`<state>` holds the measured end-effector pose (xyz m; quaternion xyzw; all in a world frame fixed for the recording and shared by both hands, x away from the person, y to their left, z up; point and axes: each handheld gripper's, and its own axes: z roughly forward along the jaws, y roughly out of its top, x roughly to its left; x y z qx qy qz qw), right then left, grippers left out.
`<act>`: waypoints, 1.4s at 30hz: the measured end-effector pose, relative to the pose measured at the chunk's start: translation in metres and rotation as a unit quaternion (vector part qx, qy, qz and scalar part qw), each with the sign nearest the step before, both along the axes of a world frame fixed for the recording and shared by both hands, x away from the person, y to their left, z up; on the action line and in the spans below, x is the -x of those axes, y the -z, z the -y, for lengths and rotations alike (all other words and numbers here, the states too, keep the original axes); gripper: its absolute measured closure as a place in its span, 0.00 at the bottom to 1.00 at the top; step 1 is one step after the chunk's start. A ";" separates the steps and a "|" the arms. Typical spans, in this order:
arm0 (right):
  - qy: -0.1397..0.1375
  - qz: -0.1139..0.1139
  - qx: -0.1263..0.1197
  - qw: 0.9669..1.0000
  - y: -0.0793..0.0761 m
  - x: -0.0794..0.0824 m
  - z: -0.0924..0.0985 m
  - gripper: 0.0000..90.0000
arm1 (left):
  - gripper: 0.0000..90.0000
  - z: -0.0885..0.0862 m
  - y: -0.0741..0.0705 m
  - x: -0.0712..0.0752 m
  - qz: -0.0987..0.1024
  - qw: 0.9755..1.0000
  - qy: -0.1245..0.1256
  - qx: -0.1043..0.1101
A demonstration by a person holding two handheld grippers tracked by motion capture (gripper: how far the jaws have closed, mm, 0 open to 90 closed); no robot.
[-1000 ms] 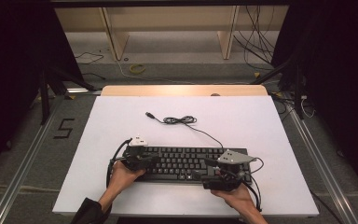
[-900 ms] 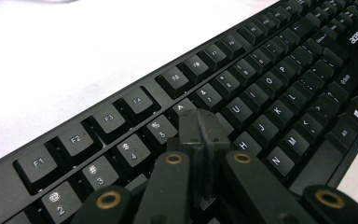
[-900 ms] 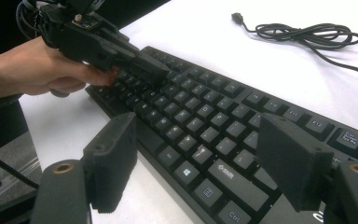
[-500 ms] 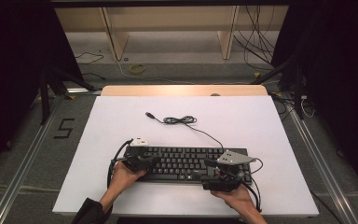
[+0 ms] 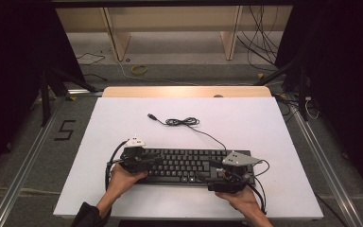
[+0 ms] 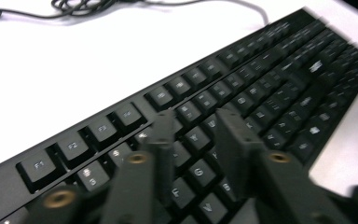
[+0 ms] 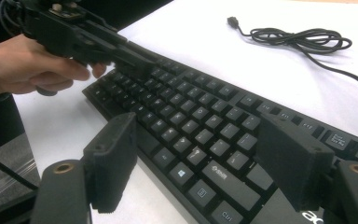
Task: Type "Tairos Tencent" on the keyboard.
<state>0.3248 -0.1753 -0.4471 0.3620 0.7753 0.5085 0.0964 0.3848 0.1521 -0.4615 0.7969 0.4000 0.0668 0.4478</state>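
counting one black keyboard (image 5: 189, 165), one coiled cable (image 5: 182, 122) running from its far edge to a loose plug, and two grippers. lying flat near the front edge of the white table (image 5: 99, 127), full-size, with white legends on dark keys. hovering over the keyboard's left end, left gripper (image 6: 193, 123), jaws having just been opening from shut to a narrow gap, nothing between them but keys underneath. straddling the keyboard's right front corner, right gripper (image 7: 205, 161), jaws spread wide, not pressing on it. keeping the same places as a second ago, keyboard and both hands.
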 end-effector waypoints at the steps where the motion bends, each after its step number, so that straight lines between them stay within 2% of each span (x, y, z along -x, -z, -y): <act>1: 0.001 0.000 0.000 1.000 0.000 0.000 0.000 0.33 | 0.69 -0.001 -0.002 0.002 0.000 1.000 0.000 0.010; 4: 0.003 0.001 0.000 1.000 -0.001 0.000 0.003 0.33 | 0.60 -0.003 -0.005 0.005 0.005 0.999 0.007 0.031; 7: 0.005 0.002 0.000 1.000 -0.001 0.001 0.005 0.33 | 0.51 -0.005 -0.008 0.009 0.016 0.999 0.013 0.039; 11: 0.008 0.007 -0.002 1.000 -0.002 0.002 0.010 0.33 | 0.42 -0.008 -0.011 0.017 0.025 0.997 0.020 0.065; 17: 0.010 0.012 -0.002 1.000 -0.003 0.005 0.016 0.33 | 0.35 -0.013 -0.012 0.030 0.039 0.996 0.030 0.080; 23: 0.016 0.015 -0.003 1.000 -0.003 0.009 0.024 0.33 | 0.31 -0.021 -0.014 0.043 0.048 0.994 0.024 0.098; 42: 0.035 0.026 0.007 0.999 0.001 0.025 0.051 0.33 | 0.29 -0.037 -0.010 0.071 0.063 0.993 0.019 0.097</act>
